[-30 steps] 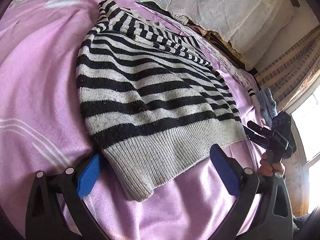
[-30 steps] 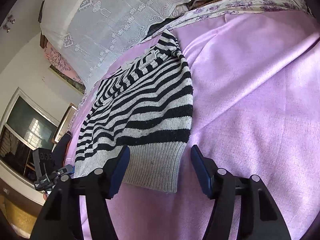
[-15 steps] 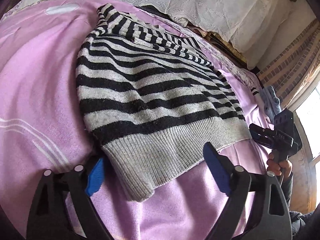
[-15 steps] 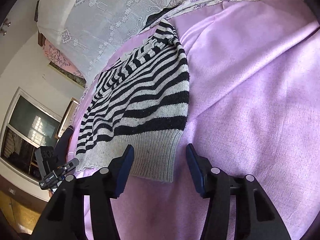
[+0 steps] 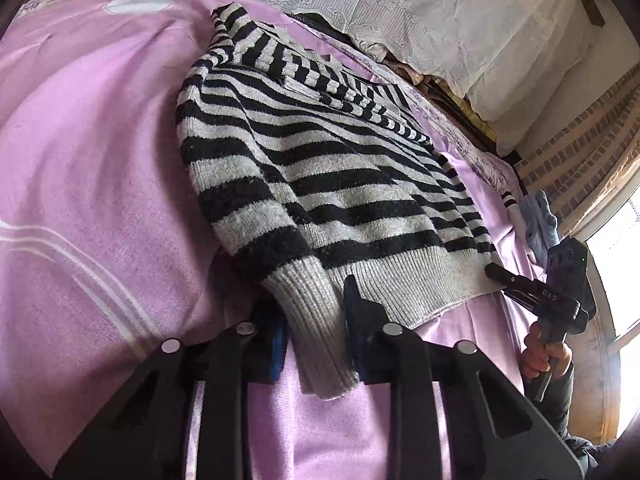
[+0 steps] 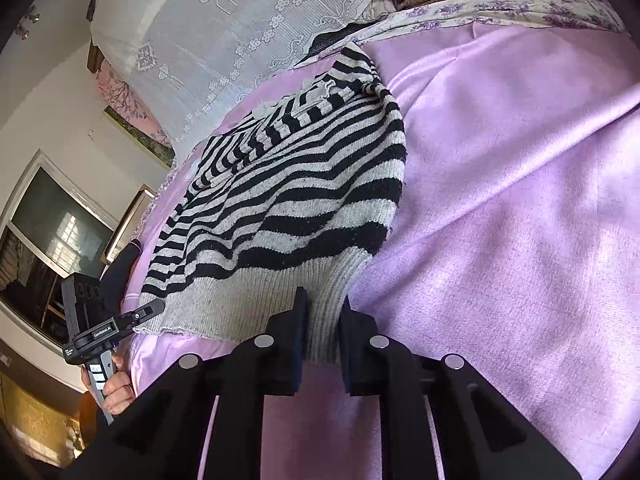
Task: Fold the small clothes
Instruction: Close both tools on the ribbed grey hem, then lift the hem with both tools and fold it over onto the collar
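Observation:
A small black-and-grey striped sweater (image 5: pixel 320 184) lies flat on the purple bedsheet (image 5: pixel 88 168), collar away from me, grey ribbed hem near me. My left gripper (image 5: pixel 314 320) is shut on the hem's left corner, which bunches between the blue pads. My right gripper (image 6: pixel 322 320) is shut on the hem's right corner of the sweater (image 6: pixel 296 200). Each gripper shows in the other's view: the right one (image 5: pixel 496 270) at the hem's far end, the left one (image 6: pixel 154 308) likewise.
White lace-covered pillows (image 5: pixel 400 8) and a floral cloth (image 6: pixel 520 12) lie behind the sweater. Other small clothes (image 5: pixel 536 216) sit at the bed's right edge near a window. Purple sheet (image 6: pixel 520 200) spreads to the right of the sweater.
Both grippers moved forward onto the hem and closed on its two corners. The hem corners now bunch up between the pads.

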Available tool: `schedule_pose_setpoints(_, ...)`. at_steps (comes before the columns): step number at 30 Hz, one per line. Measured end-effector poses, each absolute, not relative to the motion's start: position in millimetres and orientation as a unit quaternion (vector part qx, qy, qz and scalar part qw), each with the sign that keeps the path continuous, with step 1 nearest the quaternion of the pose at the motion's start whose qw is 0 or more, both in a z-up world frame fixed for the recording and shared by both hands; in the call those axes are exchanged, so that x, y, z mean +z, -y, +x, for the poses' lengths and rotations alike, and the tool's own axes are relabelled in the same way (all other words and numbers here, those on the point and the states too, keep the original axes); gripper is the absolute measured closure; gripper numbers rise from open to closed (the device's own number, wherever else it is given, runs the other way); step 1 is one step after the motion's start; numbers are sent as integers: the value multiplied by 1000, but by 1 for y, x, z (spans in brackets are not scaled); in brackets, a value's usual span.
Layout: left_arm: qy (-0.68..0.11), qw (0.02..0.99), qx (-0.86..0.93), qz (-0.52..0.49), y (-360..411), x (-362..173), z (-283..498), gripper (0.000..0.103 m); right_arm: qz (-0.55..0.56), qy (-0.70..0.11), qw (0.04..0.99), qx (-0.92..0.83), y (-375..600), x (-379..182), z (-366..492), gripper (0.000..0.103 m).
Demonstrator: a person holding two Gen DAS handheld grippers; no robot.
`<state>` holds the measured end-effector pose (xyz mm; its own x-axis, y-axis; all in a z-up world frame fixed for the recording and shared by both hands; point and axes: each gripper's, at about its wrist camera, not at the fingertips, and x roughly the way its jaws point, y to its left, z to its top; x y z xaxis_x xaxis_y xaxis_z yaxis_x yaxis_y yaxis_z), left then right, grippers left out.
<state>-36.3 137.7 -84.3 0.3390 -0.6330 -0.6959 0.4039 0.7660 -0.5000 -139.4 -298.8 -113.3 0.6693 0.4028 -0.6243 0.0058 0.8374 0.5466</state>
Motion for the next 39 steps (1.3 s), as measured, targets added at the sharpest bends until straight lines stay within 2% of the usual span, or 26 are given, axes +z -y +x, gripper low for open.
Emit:
schedule_pose_setpoints(4, -483, 804, -321, -131, -140, -83, -35, 88, 278, -361, 881, 126, 305, -102, -146, 95)
schedule_pose_setpoints(15, -430, 841, -316, -87, -130, -14, -13, 89, 260, -329, 896, 149, 303, -45, -119, 95)
schedule_pose_setpoints(22, -426, 849, -298, -91, -124, 3, 31, 89, 268, -319, 899, 137, 310, -22, -70, 95)
schedule_pose_setpoints(39, -429, 866, -238, -98, -103, 8, 159, 89, 289, -308, 901, 97, 320, -20, 77, 95)
